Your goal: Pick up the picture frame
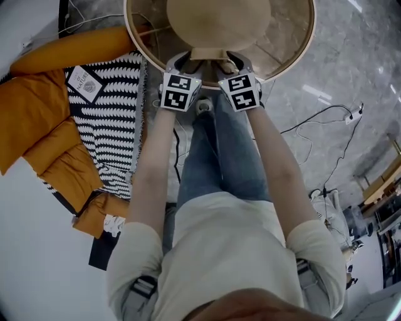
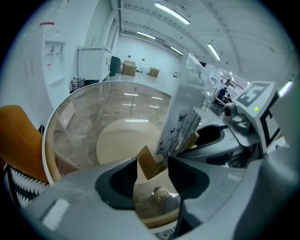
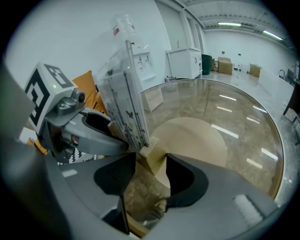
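Jeans (image 1: 219, 157) and a cream shirt (image 1: 219, 251) filled the bottom of the head view. Both forearms (image 1: 153, 163) reached forward to the near rim of a round glass table (image 1: 299, 56). There the left gripper (image 1: 190, 61) and the right gripper (image 1: 230, 61) sat side by side, marker cubes up, angled steeply down. The picture frame (image 1: 210, 54) stood between them on the glass, close to that near rim.

In each gripper view the jaws stood wide apart and clamped nothing. The frame's wooden base block (image 2: 150, 164) sat in the gap between the dark pads without being squeezed. A clear panel (image 2: 180, 117) printed with small dark butterflies rose from the block.

Under the glass beyond the frame showed a round beige pedestal (image 1: 219, 19). To the left of the table lay orange cushions (image 1: 37, 144) and a black-and-white leaf-patterned cloth (image 1: 113, 131). To the right, cables (image 1: 313, 125) trailed over a grey marble floor (image 1: 351, 75). At the far end of the room stood a white cabinet (image 2: 93, 63) and some cartons (image 2: 129, 68).
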Motion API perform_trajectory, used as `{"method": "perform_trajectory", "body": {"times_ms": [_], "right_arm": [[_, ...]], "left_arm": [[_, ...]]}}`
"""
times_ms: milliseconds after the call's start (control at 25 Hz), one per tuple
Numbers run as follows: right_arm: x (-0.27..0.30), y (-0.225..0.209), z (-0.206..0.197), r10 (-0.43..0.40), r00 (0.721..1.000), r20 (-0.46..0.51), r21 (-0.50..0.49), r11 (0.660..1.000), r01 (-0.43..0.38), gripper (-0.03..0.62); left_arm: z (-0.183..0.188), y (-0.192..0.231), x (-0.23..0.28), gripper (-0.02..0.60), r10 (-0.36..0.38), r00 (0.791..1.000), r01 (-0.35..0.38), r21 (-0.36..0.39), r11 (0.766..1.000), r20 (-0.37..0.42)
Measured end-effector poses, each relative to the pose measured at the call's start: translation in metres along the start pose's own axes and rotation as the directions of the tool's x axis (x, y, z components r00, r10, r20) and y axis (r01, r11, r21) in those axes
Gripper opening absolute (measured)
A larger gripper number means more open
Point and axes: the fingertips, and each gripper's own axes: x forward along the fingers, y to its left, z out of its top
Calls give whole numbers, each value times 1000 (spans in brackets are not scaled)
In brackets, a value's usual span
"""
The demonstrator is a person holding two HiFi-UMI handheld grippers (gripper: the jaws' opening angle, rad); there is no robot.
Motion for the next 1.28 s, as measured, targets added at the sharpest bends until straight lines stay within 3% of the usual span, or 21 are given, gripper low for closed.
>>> {"method": "perform_trajectory", "body": {"times_ms": [560,1280], "right_arm": [[-17,2,8,-45,999,27,-16,999,46,178],[-143,68,35,-116,976,185,-13,993,121,169]], "left_arm": [[2,-9,-14,183,18,1000,-18,31,999,13],[32,-76,-137,181,-8,986,-7,89,996,168]]}}
